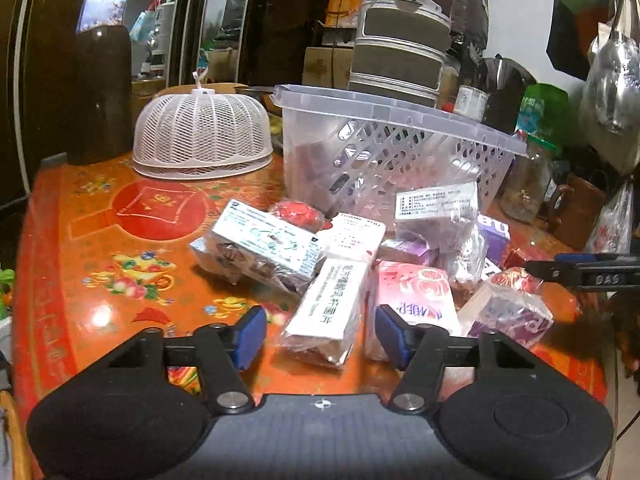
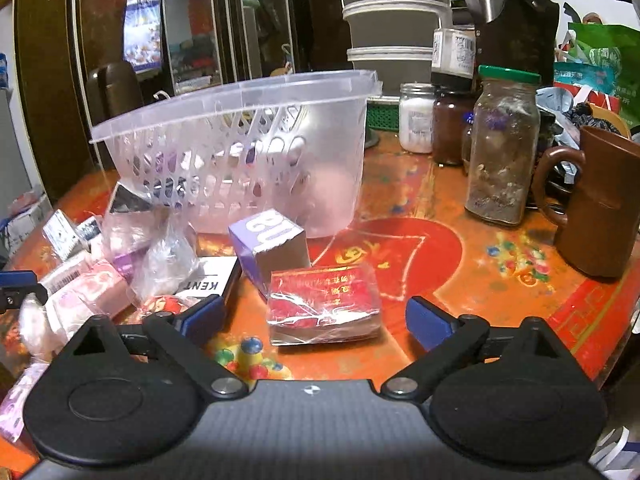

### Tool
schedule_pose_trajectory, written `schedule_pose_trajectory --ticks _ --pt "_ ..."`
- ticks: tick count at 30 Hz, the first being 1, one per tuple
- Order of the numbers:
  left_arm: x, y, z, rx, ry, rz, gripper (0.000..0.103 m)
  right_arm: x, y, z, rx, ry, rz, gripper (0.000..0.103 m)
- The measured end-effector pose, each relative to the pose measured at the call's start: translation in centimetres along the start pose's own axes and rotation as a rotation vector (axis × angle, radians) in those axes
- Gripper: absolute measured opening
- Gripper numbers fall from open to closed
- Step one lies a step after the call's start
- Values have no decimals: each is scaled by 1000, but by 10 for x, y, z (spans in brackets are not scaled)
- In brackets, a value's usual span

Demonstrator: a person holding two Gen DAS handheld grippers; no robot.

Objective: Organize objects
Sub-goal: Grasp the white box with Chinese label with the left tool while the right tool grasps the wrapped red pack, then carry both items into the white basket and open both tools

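A clear plastic basket (image 1: 400,118) (image 2: 240,92) stands on the red painted table (image 1: 120,260), with some packs inside it. In front of it lies a heap of small boxes, many in plastic wrap. My left gripper (image 1: 322,336) is open, its blue pads on either side of a wrapped white box (image 1: 328,304) without touching it. A pink box (image 1: 416,292) lies just to the right. My right gripper (image 2: 316,320) is open wide around a wrapped red box (image 2: 324,304), with a gap on each side. A purple box (image 2: 268,240) and a KENT pack (image 2: 212,280) lie behind it.
A white mesh food cover (image 1: 202,136) sits at the back left. Glass jars (image 2: 504,148) and a brown mug (image 2: 596,204) stand on the right side of the table. Stacked grey containers (image 1: 400,40) rise behind the basket. Bags hang at the far right.
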State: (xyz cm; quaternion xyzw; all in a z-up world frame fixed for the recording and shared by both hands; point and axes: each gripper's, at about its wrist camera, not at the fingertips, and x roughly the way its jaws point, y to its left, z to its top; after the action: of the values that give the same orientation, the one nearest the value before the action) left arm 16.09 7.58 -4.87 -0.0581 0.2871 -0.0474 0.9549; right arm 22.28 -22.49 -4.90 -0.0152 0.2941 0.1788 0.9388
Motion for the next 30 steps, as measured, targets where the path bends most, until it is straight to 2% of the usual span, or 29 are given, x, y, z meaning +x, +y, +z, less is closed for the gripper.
schedule_pose_trajectory --ticks 4,6,10,11,15,17,24,28,30 --pt "6 0 2 -5 10 6 56 10 1 -2 -9 15 -24 90" --pt "8 0 0 8 15 7 56 13 -1 -2 0 24 -13 81" --pt "8 4 -1 -16 21 2 56 13 0 -5 -22 16 -15 78" --pt "8 4 -1 -13 23 3 56 13 1 -6 -31 13 -20 73" --pt "13 -2 0 16 40 5 50 12 2 -6 -43 4 -24 65" --pt "12 -3 0 21 42 -4 46 12 3 -6 -51 2 -19 64" --pt "-2 -4 -3 23 -15 -5 46 8 -3 -8 -14 -29 29 64" --pt "-19 -4 -4 24 -95 -7 46 -3 -3 -10 -2 -75 29 63" --pt "-31 -2 -2 21 -145 -9 46 -19 -2 -8 16 -117 57 64"
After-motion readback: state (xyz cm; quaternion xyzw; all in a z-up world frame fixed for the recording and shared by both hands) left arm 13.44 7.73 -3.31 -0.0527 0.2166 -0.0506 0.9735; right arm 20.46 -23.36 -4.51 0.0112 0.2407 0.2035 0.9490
